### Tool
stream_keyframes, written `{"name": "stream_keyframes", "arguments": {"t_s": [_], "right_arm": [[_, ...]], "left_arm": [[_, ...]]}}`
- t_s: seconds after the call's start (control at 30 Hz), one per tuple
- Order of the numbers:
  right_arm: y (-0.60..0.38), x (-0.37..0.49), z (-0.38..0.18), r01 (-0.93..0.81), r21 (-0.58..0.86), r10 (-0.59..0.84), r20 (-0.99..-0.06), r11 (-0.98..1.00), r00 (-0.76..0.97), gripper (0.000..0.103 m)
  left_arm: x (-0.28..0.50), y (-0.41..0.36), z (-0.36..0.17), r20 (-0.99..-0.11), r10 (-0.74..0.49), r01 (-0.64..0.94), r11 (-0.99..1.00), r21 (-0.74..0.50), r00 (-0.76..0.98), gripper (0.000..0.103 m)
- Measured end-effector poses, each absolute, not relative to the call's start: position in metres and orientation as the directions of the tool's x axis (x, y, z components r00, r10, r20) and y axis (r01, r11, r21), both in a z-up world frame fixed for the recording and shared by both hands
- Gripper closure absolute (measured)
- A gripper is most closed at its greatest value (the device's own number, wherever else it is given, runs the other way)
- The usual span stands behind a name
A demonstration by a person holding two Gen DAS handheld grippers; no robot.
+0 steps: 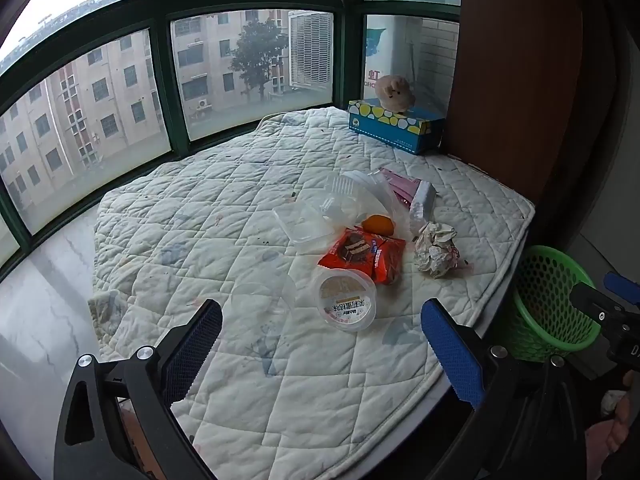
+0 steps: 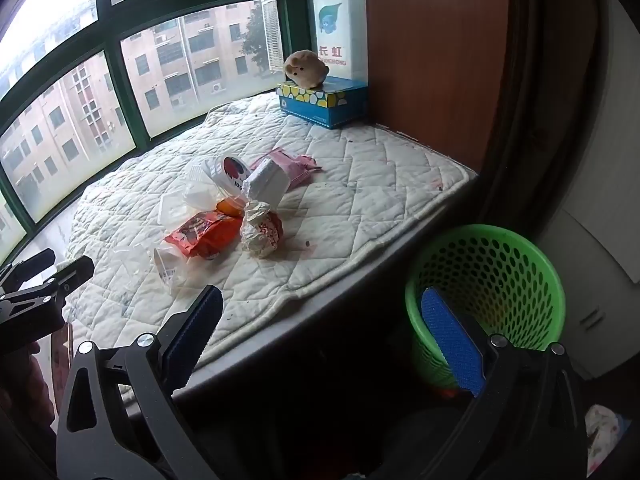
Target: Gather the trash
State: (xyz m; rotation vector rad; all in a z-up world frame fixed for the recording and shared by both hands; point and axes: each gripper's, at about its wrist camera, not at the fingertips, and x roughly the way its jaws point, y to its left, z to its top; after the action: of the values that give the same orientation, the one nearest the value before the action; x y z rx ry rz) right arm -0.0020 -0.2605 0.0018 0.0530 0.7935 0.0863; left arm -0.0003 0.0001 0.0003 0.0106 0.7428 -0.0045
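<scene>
Nearest the quilted pad point(image 1: 248, 184), both claws gaped wide and empty: the left claw point(image 1: 320, 344) hovered over its front edge, the right claw point(image 2: 320, 336) beside it, before the green basket point(image 2: 492, 280). Mid-pad lay the trash: yogurt cup point(image 1: 347, 303), red wrapper point(image 1: 362, 255), crumpled paper point(image 1: 436, 249). Beyond the pad's far corner sat a tissue box point(image 1: 394, 126).

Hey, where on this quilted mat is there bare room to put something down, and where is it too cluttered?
Free: the mat between the windows and the trash pile, and the near strip between the clear cup and the mat's front edge. Also between the tissue box and the pink packet. Crowded: the middle, around the red wrapper and crumpled paper.
</scene>
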Motion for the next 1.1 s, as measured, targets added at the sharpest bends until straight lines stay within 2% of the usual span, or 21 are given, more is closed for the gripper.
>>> {"name": "stream_keyframes", "arguments": {"t_s": [1.1], "right_arm": [[-0.263, -0.0004, 0.0055, -0.054, 0.081, 0.095, -0.695, 0.995, 0.713, 0.004]], "left_arm": [[0.0023, 0.0006, 0.0, -0.673, -0.001, 0.005, 1.0, 0.004, 0.74, 0.007]]}}
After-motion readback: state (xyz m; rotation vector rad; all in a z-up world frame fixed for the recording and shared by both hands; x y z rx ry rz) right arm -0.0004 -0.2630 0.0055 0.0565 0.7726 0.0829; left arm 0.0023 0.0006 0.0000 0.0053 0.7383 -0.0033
